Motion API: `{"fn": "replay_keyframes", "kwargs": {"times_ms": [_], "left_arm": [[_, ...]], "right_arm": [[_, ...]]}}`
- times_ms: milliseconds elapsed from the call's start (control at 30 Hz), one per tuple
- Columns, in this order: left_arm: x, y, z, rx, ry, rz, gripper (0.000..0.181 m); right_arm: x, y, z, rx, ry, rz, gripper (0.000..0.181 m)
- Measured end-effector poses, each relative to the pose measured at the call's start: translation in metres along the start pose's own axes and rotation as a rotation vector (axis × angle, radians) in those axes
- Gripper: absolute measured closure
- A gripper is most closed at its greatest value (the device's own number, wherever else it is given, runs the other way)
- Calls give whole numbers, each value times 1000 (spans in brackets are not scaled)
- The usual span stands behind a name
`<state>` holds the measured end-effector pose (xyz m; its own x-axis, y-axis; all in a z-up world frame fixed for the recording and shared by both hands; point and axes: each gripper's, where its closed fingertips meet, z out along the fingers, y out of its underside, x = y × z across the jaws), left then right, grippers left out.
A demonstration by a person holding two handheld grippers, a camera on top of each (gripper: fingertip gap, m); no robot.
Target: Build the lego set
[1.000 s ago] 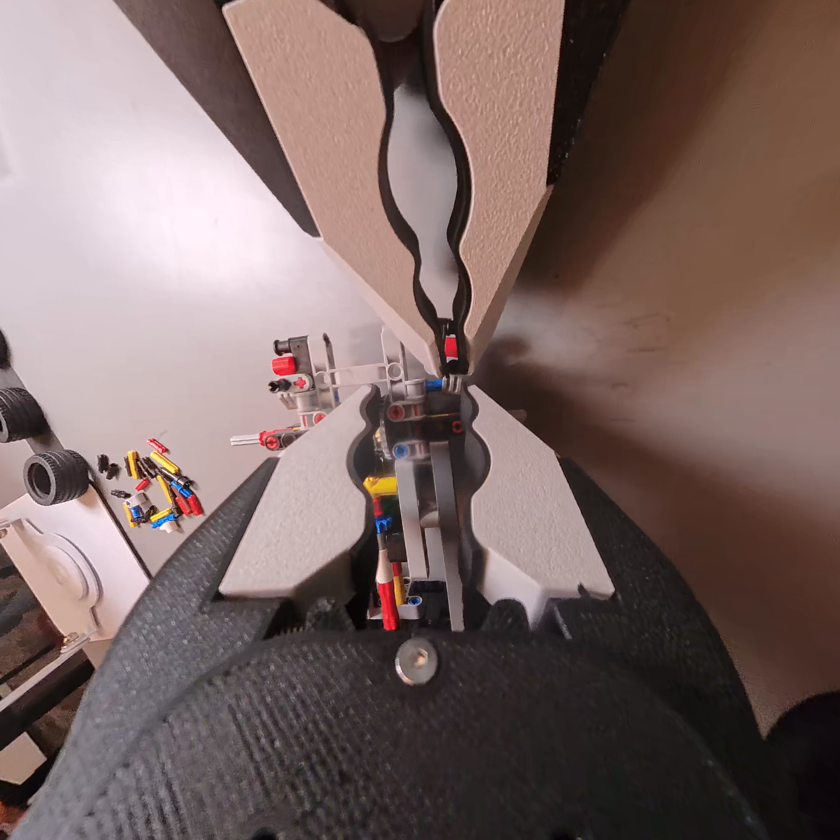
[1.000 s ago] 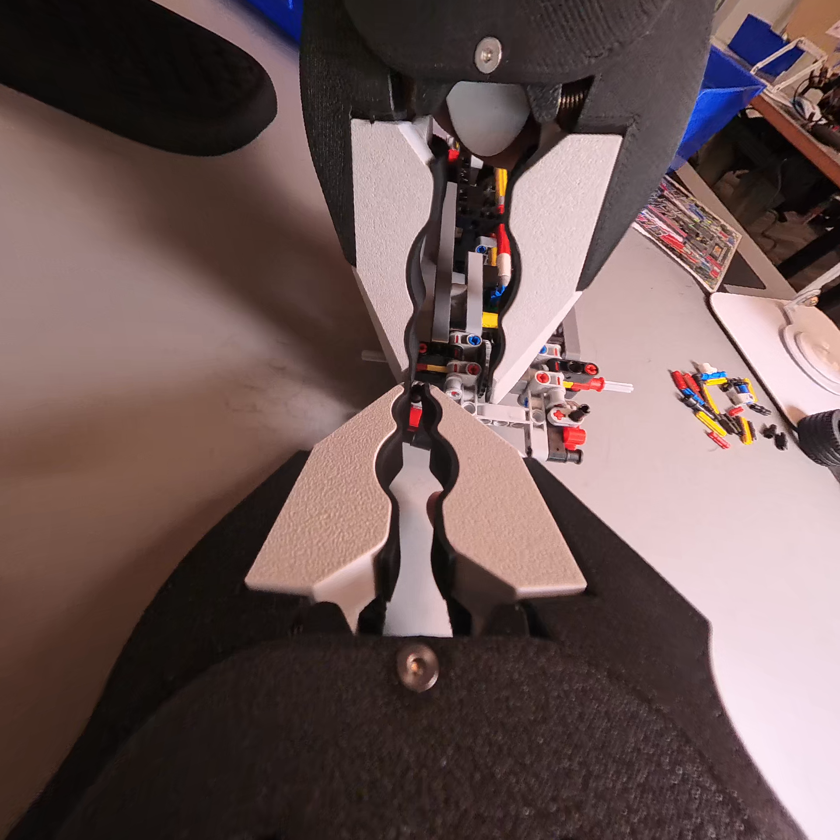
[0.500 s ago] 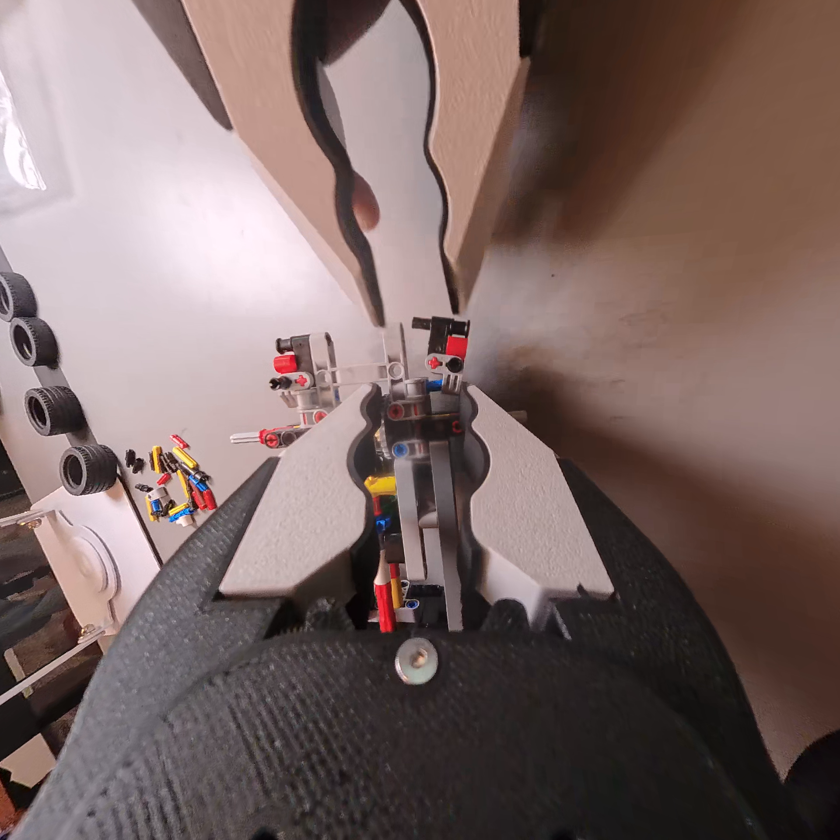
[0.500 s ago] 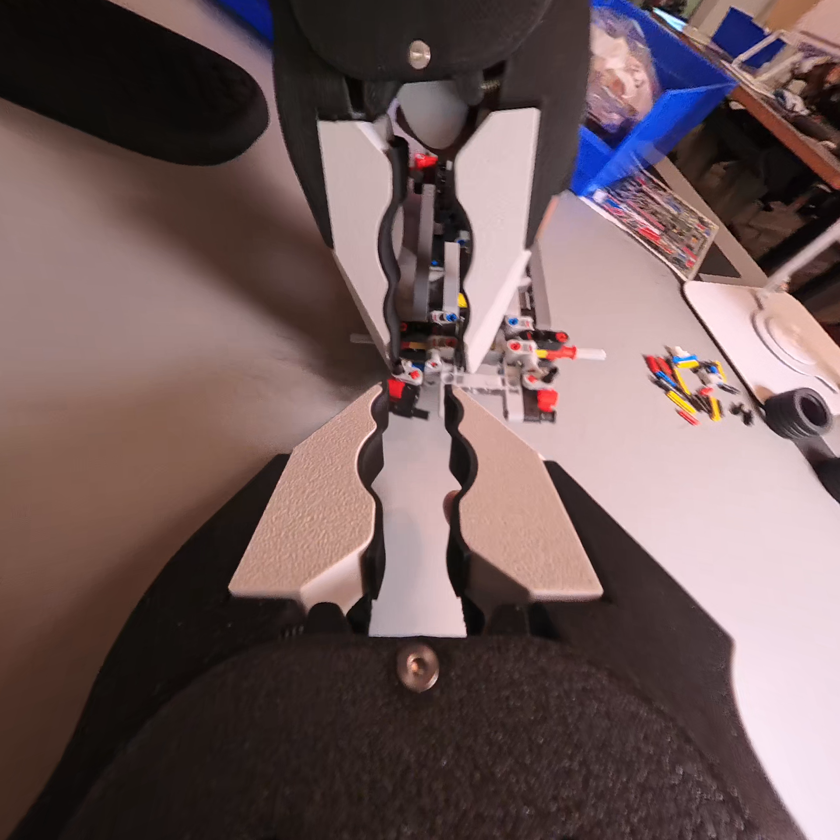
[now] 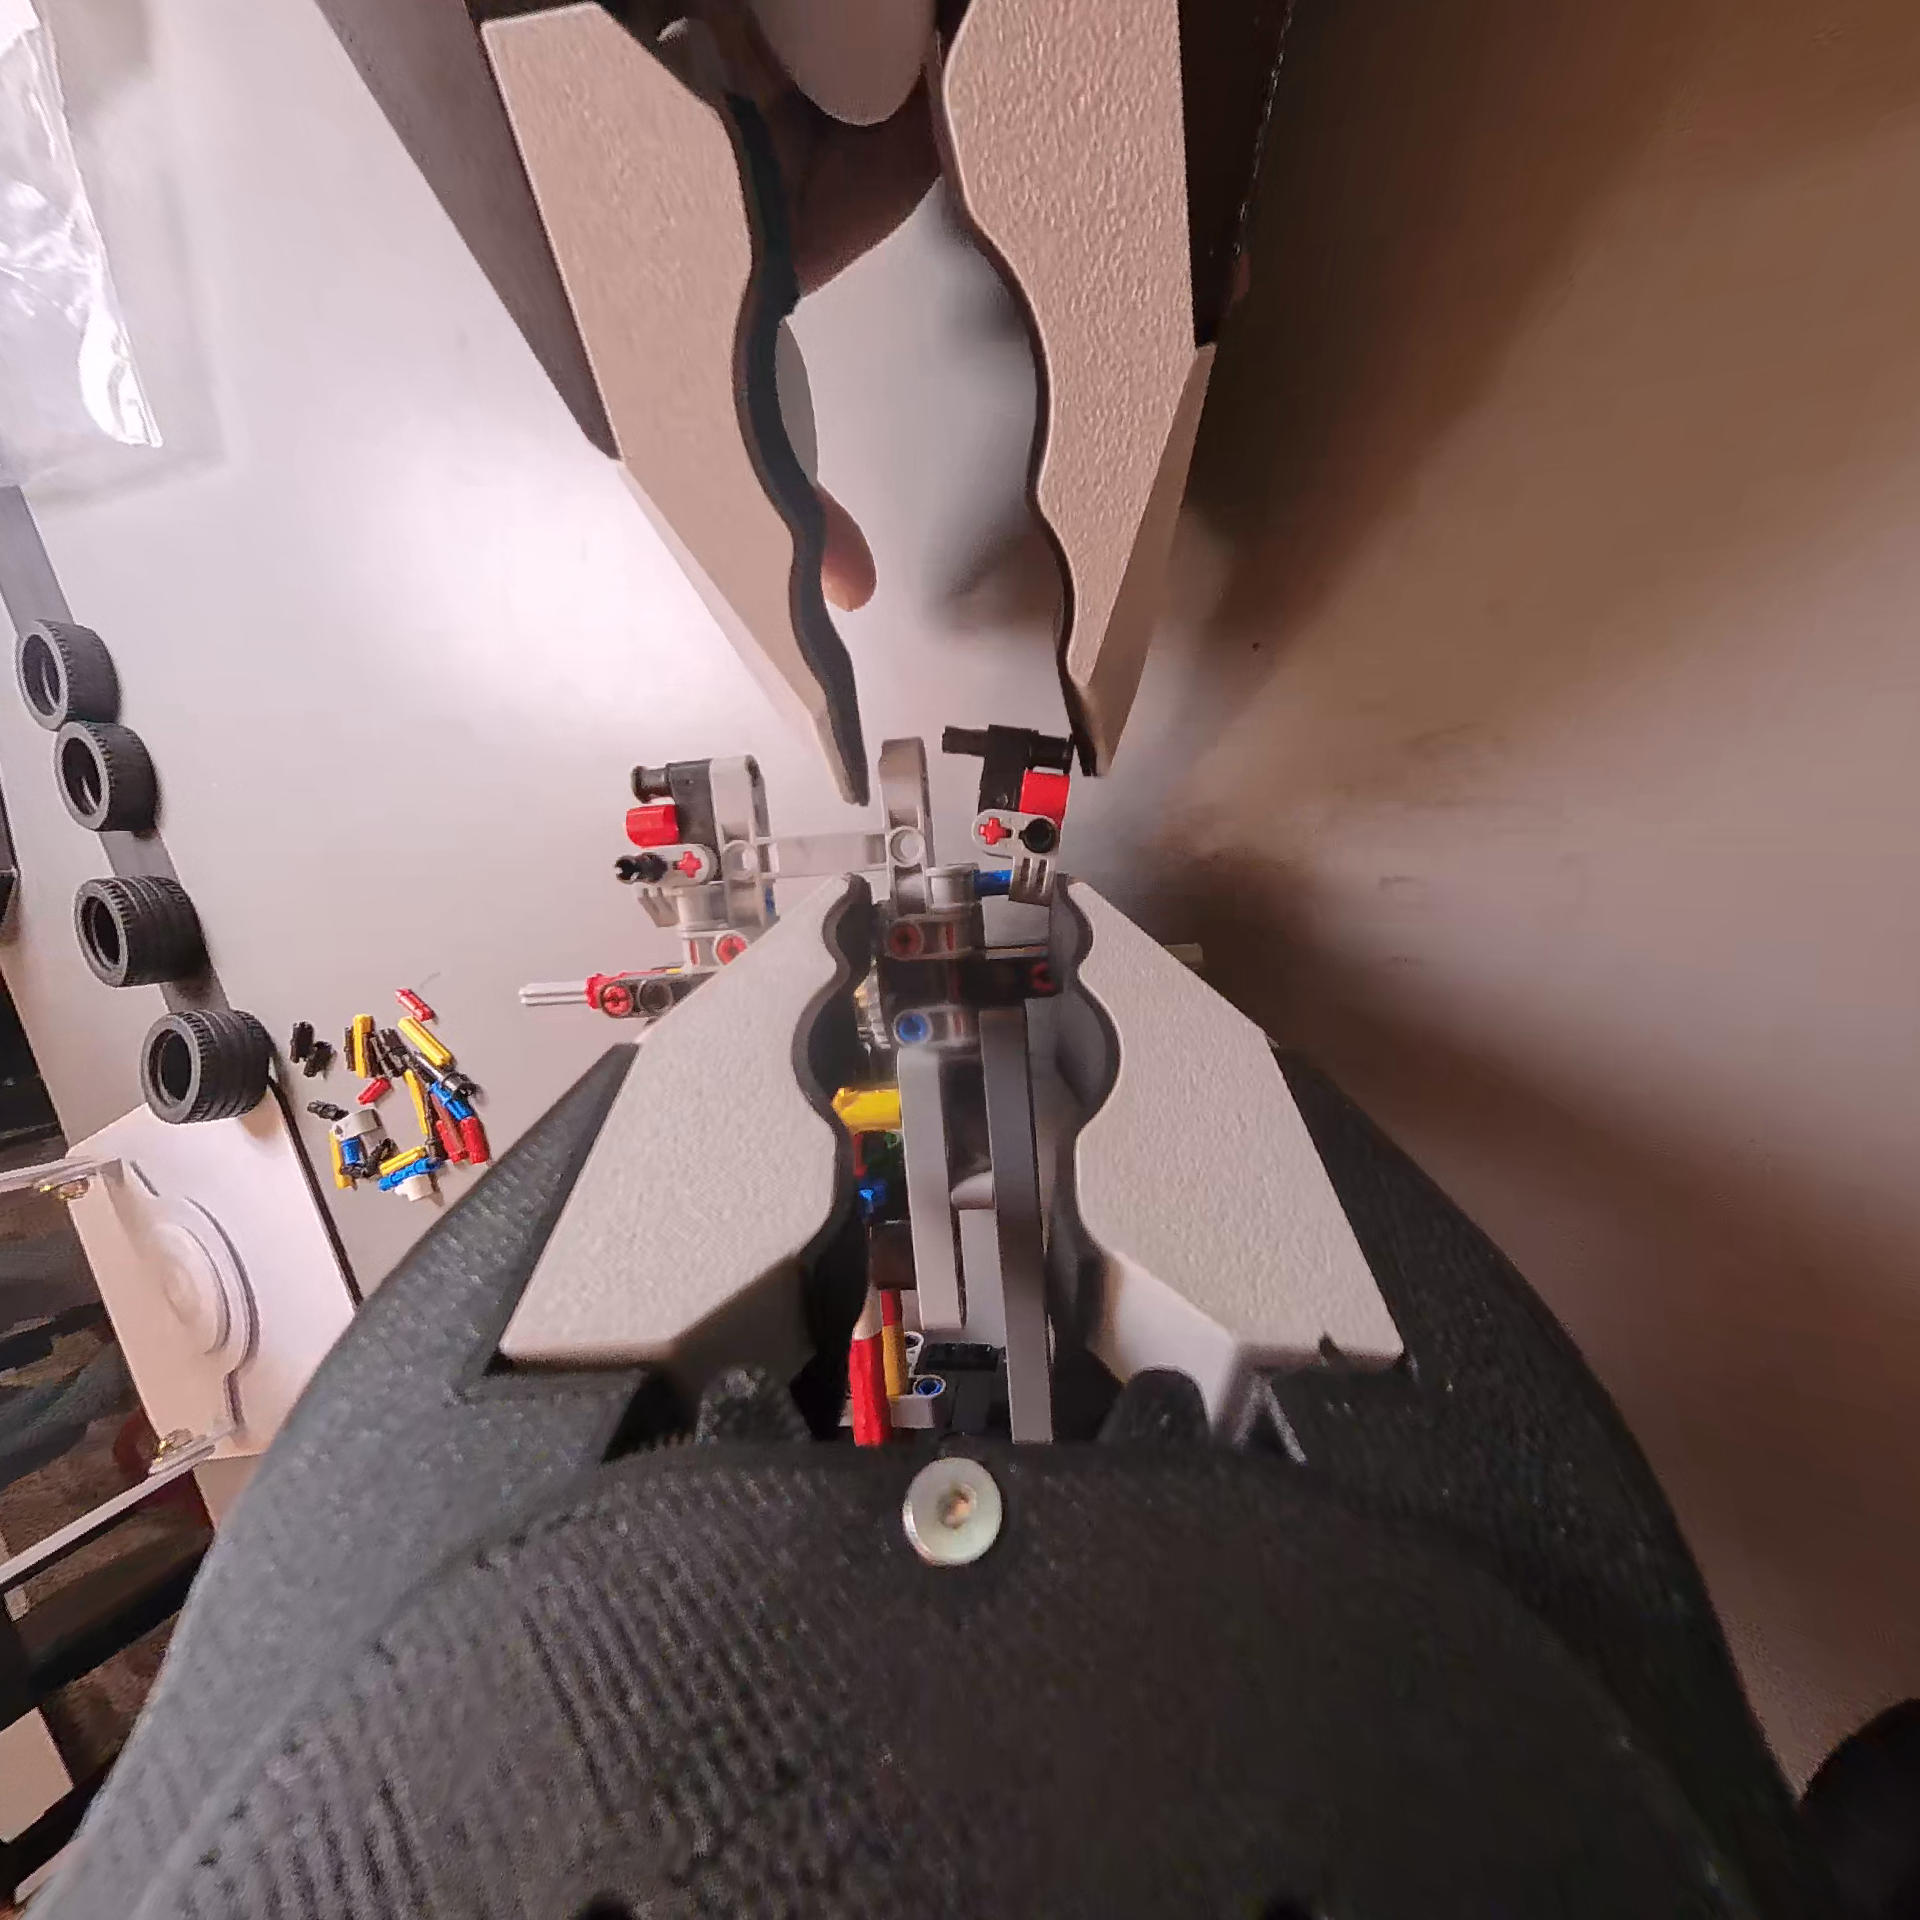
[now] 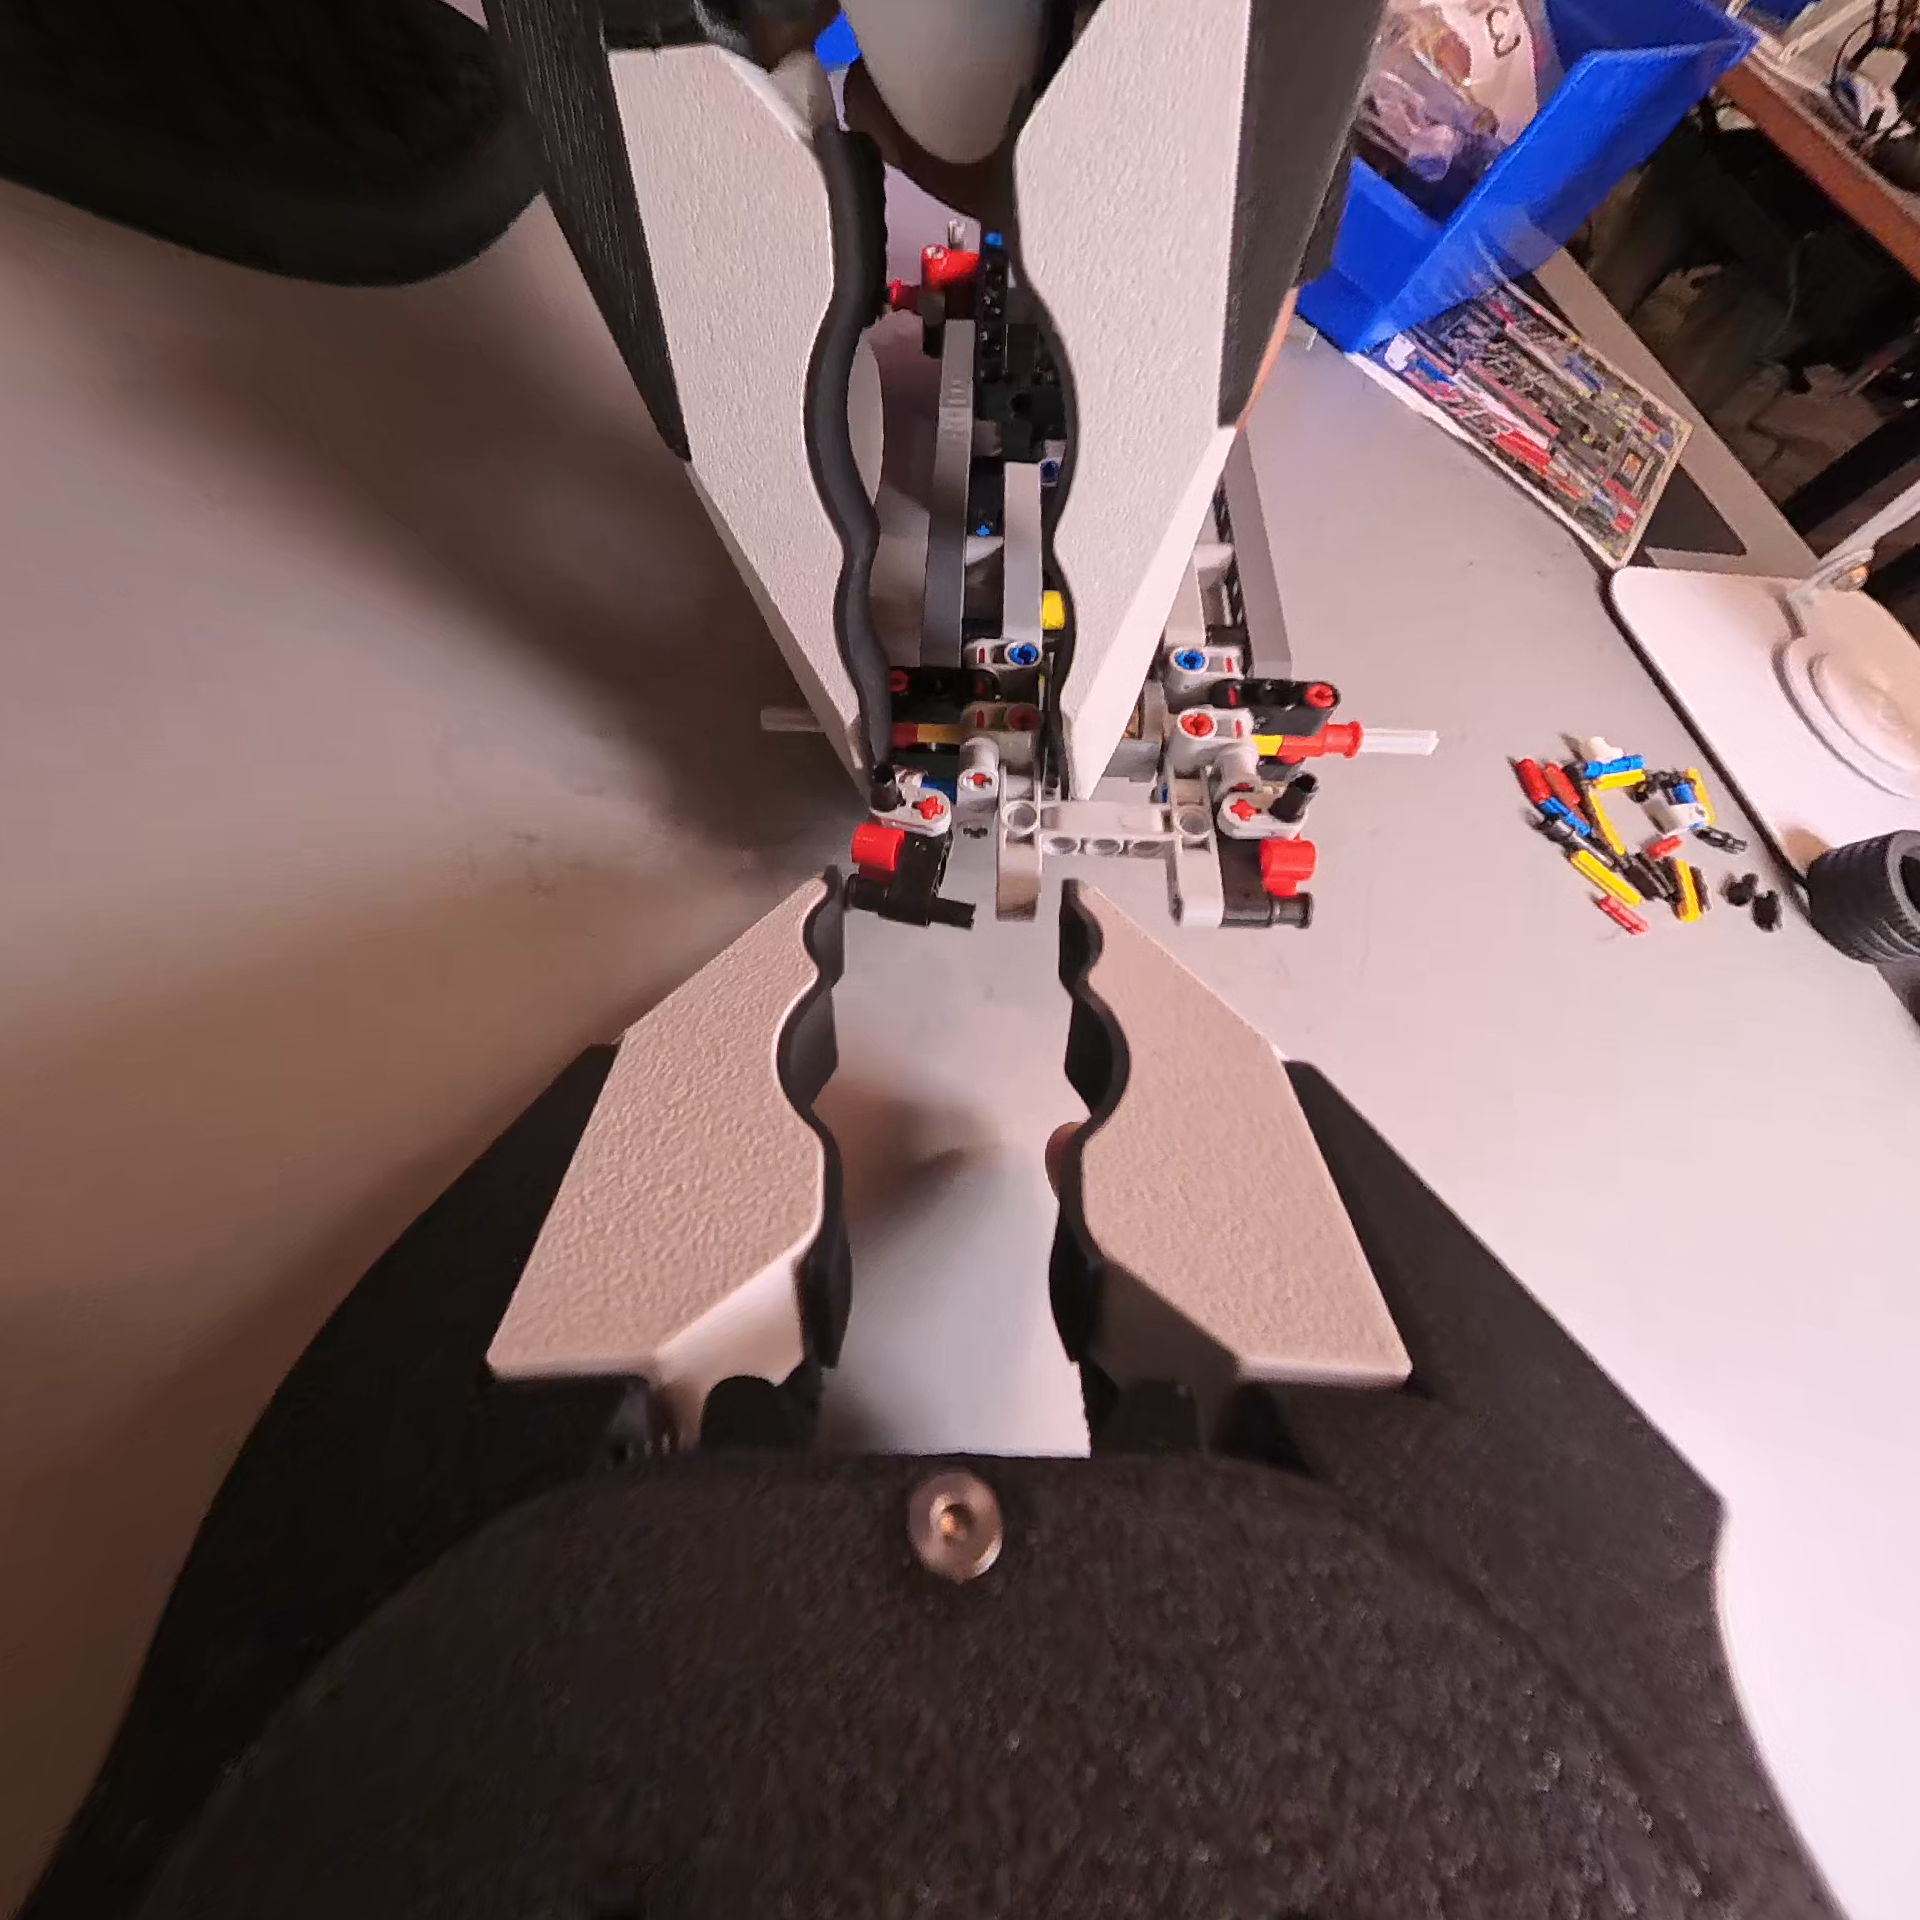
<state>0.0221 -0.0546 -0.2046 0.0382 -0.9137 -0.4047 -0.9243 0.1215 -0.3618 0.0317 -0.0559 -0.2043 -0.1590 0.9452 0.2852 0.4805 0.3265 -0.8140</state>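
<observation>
My left gripper (image 5: 961, 894) is shut on a long grey Lego chassis (image 5: 971, 1153) with red, blue, yellow and black pins, holding it above the white table (image 6: 1403, 1039). The chassis front carries a grey crossbeam (image 6: 1101, 831) with steering parts. A small red-and-black piece (image 6: 899, 857) sits on the near end of the model; it also shows in the left wrist view (image 5: 1023, 779). My right gripper (image 6: 948, 894) is open and empty, its tips just short of that piece. It faces the left gripper (image 6: 971, 774) tip to tip and shows at the top of the left wrist view (image 5: 966, 774).
A pile of small loose pins (image 6: 1621, 821) lies on the table to the right, beside a black tyre (image 6: 1870, 894) and a white stand base (image 6: 1787, 665). Several tyres (image 5: 197, 1065) line the table edge. A blue bin (image 6: 1507, 177) and a printed booklet (image 6: 1538, 405) lie farther back. Both grippers' tips are close together, under 4 cm apart.
My right gripper was shut on the red-and-black piece at the model's end. It has opened, let the piece go on the model and drawn back a little. The left gripper still holds the chassis.
</observation>
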Motion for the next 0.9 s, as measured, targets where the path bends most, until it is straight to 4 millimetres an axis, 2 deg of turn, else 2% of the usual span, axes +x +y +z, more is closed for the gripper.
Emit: {"fn": "replay_keyframes", "kwargs": {"times_ms": [200, 467, 900], "left_arm": [[1, 0, 0, 7, 8, 8, 148], [5, -1, -2, 5, 38, 5, 147], [7, -1, -1, 9, 33, 19, 148]], "right_arm": [[-3, 0, 1, 25, -28, -81, 148], [-5, -10, -2, 84, -83, -192, 151], [-7, -4, 1, 57, -83, -164, 151]]}}
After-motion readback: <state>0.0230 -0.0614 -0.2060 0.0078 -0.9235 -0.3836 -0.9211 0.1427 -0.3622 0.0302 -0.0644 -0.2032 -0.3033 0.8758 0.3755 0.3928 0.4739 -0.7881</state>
